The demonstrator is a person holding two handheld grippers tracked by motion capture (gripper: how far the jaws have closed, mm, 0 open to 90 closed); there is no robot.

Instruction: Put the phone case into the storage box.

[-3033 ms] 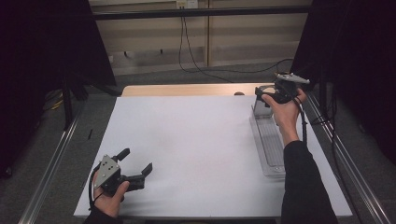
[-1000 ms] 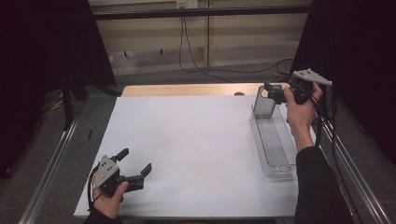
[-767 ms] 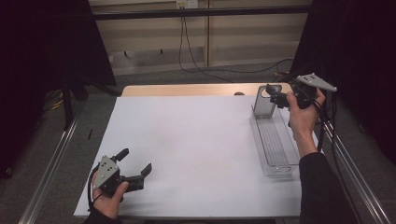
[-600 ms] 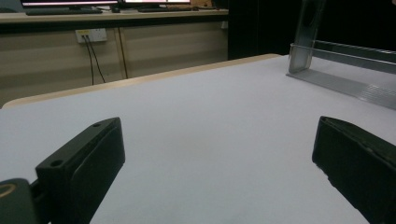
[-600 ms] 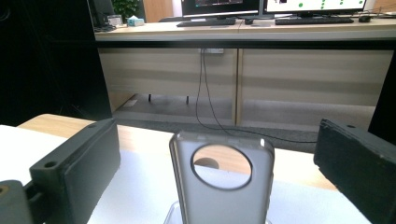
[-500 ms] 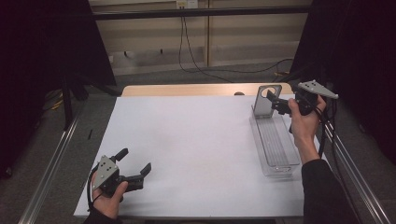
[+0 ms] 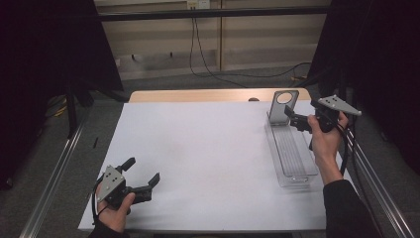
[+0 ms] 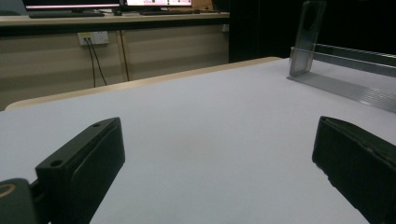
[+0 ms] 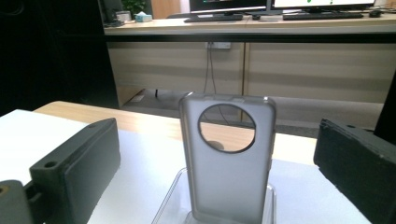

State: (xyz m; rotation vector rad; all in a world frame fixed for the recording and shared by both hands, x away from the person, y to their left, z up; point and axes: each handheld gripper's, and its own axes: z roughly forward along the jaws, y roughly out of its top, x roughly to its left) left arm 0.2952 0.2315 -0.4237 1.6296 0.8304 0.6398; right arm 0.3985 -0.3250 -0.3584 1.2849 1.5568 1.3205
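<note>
Translucent grey plastic forms the phone case, which stands upright at the far end of a clear, ribbed plastic tray on the right side of the white surface. The case has a large round camera opening near its top; in the right gripper view its bottom edge is seated in the tray end.

The right claw is held above the surface just to the right of the case, level with the case's lower half. Its jaws are spread and point left toward the case — whether a jaw tip touches the case cannot be told from the high view. In the right gripper view the case stands centred between the two black jaws, with open space on both sides, and nothing is pinched. The right hand wraps the claw body from below, the forearm rises from the bottom right edge in a dark sleeve, and the grey three-cornered plate sits on top.

The left claw rests low at the near left corner of the surface, well apart from the case and tray. Its jaws are spread, point right and slightly away from the person, and hold nothing — the left gripper view shows bare white surface between them, with the case and tray far off at upper right. The left hand grips it from the near side.
</note>
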